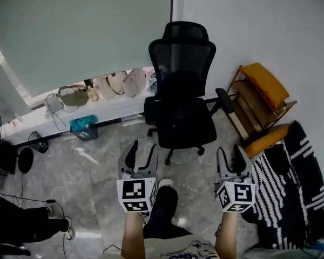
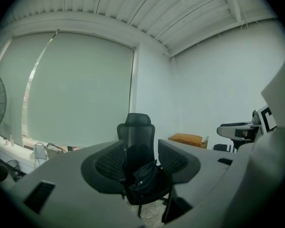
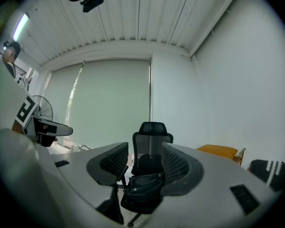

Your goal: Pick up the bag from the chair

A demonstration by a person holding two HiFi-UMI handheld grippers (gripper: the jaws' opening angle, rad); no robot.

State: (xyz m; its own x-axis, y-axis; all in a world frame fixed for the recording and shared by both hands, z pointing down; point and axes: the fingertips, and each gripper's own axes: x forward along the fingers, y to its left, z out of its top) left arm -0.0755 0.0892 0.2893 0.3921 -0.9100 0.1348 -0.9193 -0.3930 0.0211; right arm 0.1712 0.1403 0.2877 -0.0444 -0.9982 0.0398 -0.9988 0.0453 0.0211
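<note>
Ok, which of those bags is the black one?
The bag lying on the black office chair's seat; the other bags sit along the window ledge and are pale beige or olive.

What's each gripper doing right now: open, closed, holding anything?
Left gripper: open, holding nothing.
Right gripper: open, holding nothing.
The bag lies on the chair, ahead of both.

You faced a drawn pale blind (image 1: 81, 31) and a white wall (image 1: 259, 20). At your right, a wooden stand with orange cushions (image 1: 263, 84) stood on the grey marble floor (image 1: 97, 169).
</note>
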